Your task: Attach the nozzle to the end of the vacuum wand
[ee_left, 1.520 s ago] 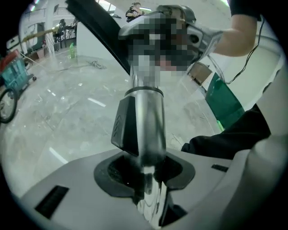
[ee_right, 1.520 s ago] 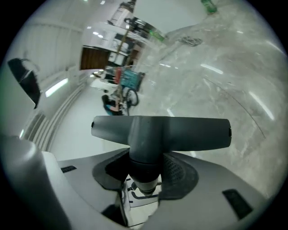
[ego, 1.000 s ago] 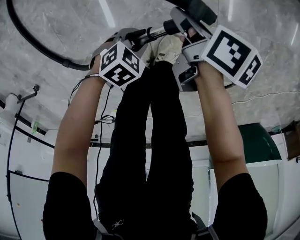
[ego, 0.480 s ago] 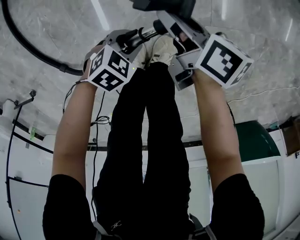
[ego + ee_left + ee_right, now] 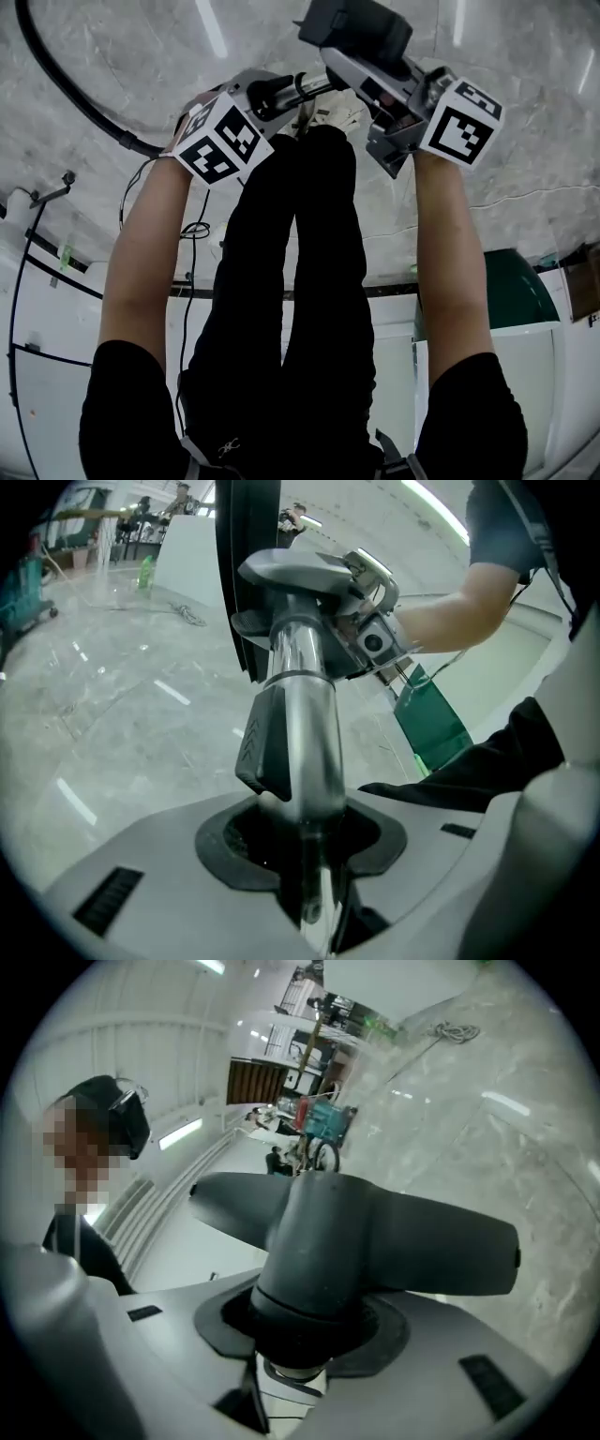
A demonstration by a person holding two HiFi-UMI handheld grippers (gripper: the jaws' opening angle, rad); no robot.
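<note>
Two parts of the task meet at the top centre of the head view. The nozzle (image 5: 356,26), a dark, wide floor head, is held off the floor there. The vacuum wand (image 5: 302,86), a bright metal tube, runs towards it from the left. The wand's far end reaches the nozzle's neck, but no view shows whether the two are fully seated.

In the right gripper view the nozzle's round neck (image 5: 314,1260) sits squarely between the jaws, with the wide head spread across the frame beyond it. The right tongs (image 5: 361,70) stand fairly wide, have just been closing a little further, and grip that neck.

In the left gripper view the tube (image 5: 305,714) rises from between the jaws at the lower centre. A dark plastic clip (image 5: 270,747) with chevron marks lies on the tube's left side. The left tongs (image 5: 265,94) are clamped narrowly around the tube.

Each marker cube sits just below its tongs in the head view, and a bare forearm runs down the frame from each.

A black hose (image 5: 56,89) curves across the upper left of the head view, lying on the grey marble floor (image 5: 525,56). The person's black-trousered legs (image 5: 309,281) fill the centre, with pale shoes (image 5: 337,105) just under the wand. A green object (image 5: 511,286) stands at the right edge, well apart from the work.
</note>
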